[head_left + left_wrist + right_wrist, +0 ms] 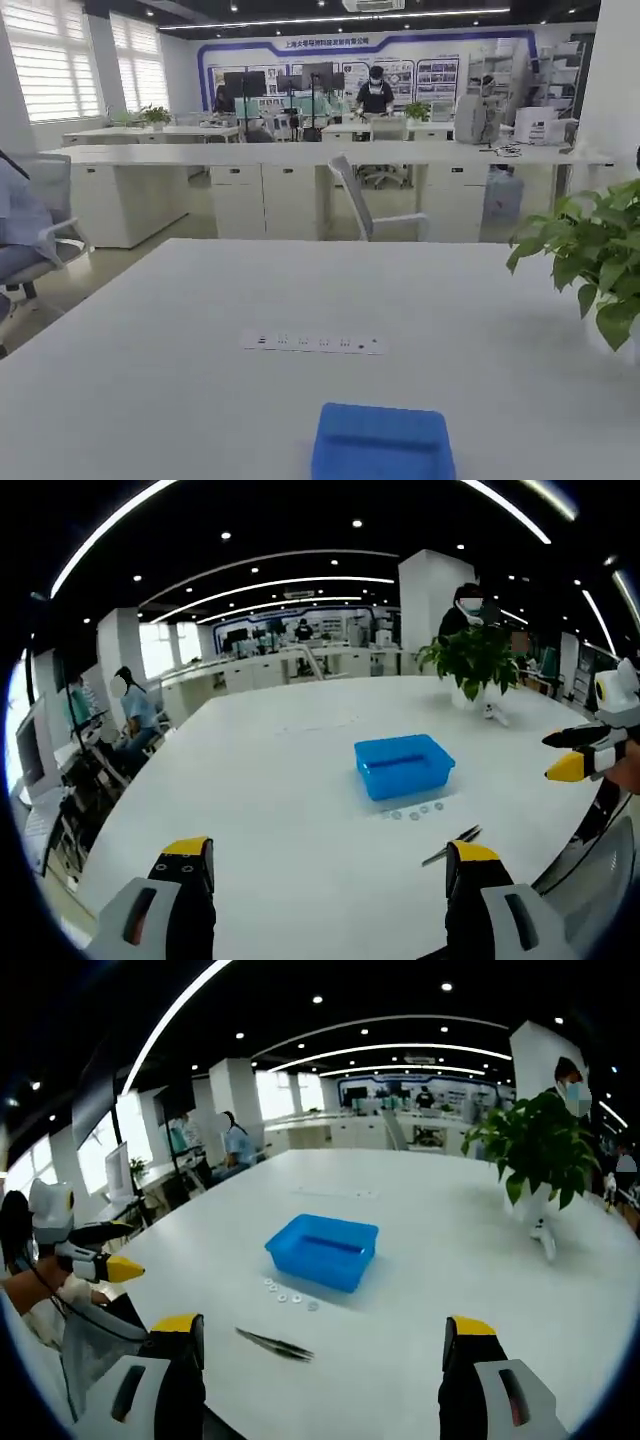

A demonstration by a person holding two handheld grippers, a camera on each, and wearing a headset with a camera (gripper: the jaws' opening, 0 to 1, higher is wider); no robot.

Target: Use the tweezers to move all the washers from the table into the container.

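A blue container [383, 443] [403, 764] [323, 1249] sits on the white table [200, 400]. Several small washers [417, 811] [290, 1297] lie in a row just in front of it. Metal tweezers [451, 844] [275, 1344] rest on the table nearer to me than the washers. My left gripper [330, 875] is open and held above the table's near edge, well short of the tweezers. My right gripper [318, 1355] is also open, with the tweezers lying between its jaws further ahead. The right gripper [590, 752] shows at the right of the left gripper view, the left gripper [85, 1250] at the left of the right gripper view.
A potted green plant [590, 255] [472, 660] [540, 1145] stands at the table's right side. A power strip [313, 342] lies mid-table beyond the container. Other desks, chairs and people are farther back in the room.
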